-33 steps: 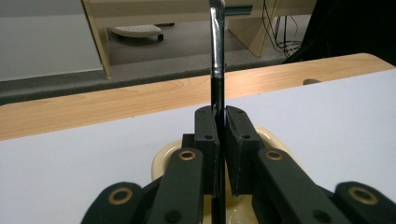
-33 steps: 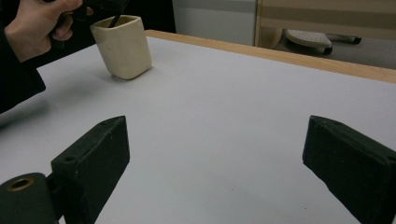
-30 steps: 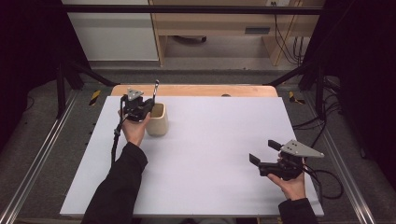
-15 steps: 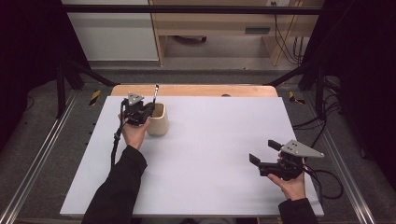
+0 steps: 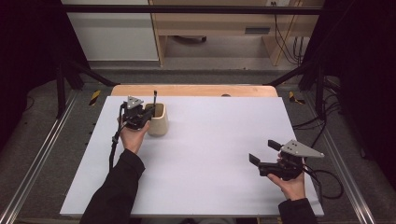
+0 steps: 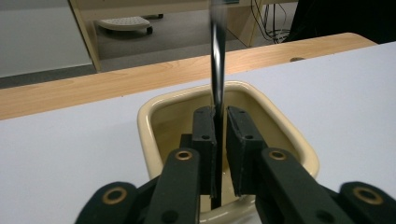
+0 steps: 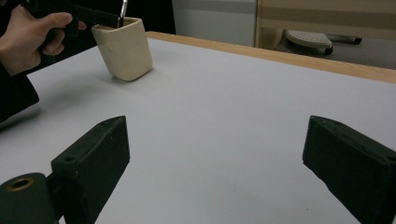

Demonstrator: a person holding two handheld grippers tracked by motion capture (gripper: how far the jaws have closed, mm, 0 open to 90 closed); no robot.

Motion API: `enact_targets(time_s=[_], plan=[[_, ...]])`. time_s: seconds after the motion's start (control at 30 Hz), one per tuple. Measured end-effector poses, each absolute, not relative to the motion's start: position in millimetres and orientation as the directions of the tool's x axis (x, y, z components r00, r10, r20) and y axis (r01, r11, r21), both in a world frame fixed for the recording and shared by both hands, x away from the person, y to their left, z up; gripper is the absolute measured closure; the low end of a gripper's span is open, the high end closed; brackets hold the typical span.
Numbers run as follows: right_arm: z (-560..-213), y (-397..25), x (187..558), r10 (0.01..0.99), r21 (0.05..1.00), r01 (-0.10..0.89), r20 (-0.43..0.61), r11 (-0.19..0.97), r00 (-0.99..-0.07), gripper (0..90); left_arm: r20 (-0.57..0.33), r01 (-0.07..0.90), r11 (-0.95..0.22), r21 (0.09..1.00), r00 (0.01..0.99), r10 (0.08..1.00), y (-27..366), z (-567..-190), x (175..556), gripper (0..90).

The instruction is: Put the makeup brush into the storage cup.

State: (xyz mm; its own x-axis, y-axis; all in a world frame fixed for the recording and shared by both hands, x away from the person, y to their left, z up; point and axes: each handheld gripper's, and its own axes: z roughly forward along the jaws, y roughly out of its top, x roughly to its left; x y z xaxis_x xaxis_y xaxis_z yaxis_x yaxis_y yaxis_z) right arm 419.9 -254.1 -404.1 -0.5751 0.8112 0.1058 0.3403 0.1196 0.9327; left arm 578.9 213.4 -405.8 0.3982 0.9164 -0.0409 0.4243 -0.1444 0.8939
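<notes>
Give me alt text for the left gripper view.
The left gripper holds a thin black rod upright between its jaws, over the open mouth of a cream cup. The cup stands on a white table with a wooden edge behind.

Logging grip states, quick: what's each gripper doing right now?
Left gripper: jaws closed on the thin black stick over the cream cup.
Right gripper: jaws open, holding nothing.

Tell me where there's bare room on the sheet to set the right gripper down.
Nearly the whole white sheet is bare: the wide middle between the cream cup and the right gripper, and the far right corner by the wooden edge. It's crowded at the cup, where the left gripper pinches a thin black rod.
</notes>
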Motion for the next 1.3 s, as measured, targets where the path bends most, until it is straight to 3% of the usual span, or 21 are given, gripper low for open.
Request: enact_targets(time_s=[0.63,1.3], plan=[[-402,-254,418,0.811,0.938,0.329,0.106,0.110,-0.575,8.1,-0.091,0.372,-0.112,0.922,0.487,0.869,232,-378,536,58.4],[-402,-254,417,0.811,0.939,0.327,0.106,0.109,-0.575,8.3,-0.034,0.306,-0.176,0.935,0.575,0.817,236,-376,481,35.6]])
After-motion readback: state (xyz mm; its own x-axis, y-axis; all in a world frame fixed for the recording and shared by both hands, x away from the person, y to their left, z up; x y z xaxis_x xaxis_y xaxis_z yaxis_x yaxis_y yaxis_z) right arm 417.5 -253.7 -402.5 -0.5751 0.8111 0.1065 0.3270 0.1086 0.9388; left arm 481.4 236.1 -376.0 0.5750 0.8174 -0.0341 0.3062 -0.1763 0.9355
